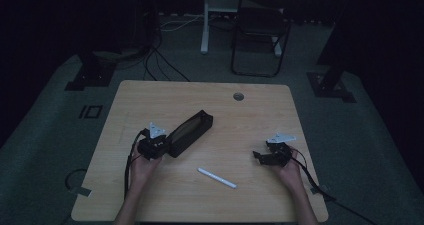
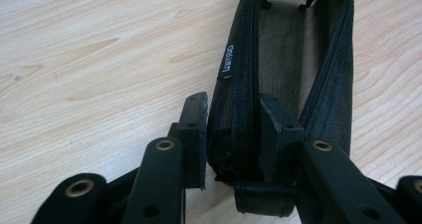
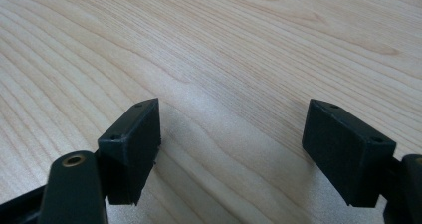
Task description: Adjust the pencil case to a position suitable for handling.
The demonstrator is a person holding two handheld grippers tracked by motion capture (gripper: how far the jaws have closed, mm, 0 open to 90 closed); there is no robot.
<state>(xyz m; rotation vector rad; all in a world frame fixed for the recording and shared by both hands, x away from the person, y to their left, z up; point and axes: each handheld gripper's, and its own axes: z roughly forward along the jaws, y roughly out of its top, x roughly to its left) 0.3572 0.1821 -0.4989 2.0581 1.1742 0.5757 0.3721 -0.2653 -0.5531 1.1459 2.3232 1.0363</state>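
Two hand-held grippers work over a pale wooden counter (image 1: 165, 92) in a dim room. At left, the left hand-held gripper (image 1: 159, 144) meets the near end of a long black mesh pencil case (image 1: 189, 133), which lies slantwise on the counter, running away from the gripper toward the counter's middle. Seen from the left gripper view, the left hand-held gripper (image 2: 231, 129) has one side wall of the unzipped pencil case (image 2: 286, 59) between its jaws: one jaw stands inside the opening, the other just outside the wall, near the fabric, with a thin gap visible at its tip. Whether the pads press on the mesh cannot be told. A small white label (image 2: 227, 59) runs along the case's outer wall.

At right, well apart from the case, the right hand-held gripper (image 1: 260, 157) is held just above the counter, pointing toward its middle. In the right gripper view its jaws stand wide apart over bare wood grain, holding nothing. A white pen (image 1: 216, 178) lies on the counter between the two hands, nearer the front edge.
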